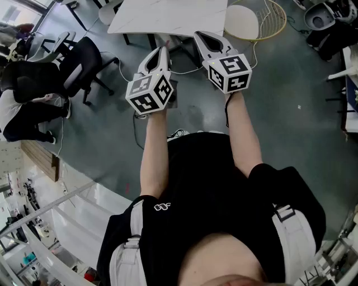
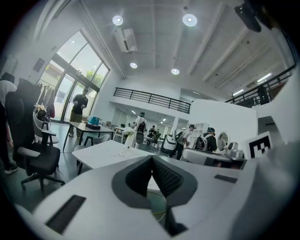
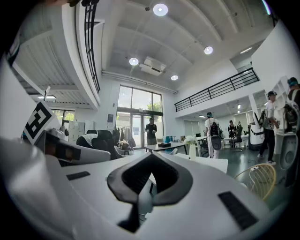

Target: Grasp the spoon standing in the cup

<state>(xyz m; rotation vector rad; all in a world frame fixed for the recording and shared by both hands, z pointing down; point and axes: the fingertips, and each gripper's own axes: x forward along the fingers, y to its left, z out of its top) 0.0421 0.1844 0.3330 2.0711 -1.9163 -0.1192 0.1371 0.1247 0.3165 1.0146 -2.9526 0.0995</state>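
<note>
Standing short of the white table [image 1: 168, 14], the person holds left gripper [image 1: 163, 50] and right gripper [image 1: 201, 36] closed, empty. No cup or spoon in sight: I'd say find them first, then open a claw.

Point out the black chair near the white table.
The office chair to the left of the table. The seat at the table's right is white with a gold wire back.

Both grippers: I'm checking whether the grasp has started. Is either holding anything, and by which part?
Nothing is held. The left gripper and the right gripper are both shut, with nothing between their jaws.
</note>
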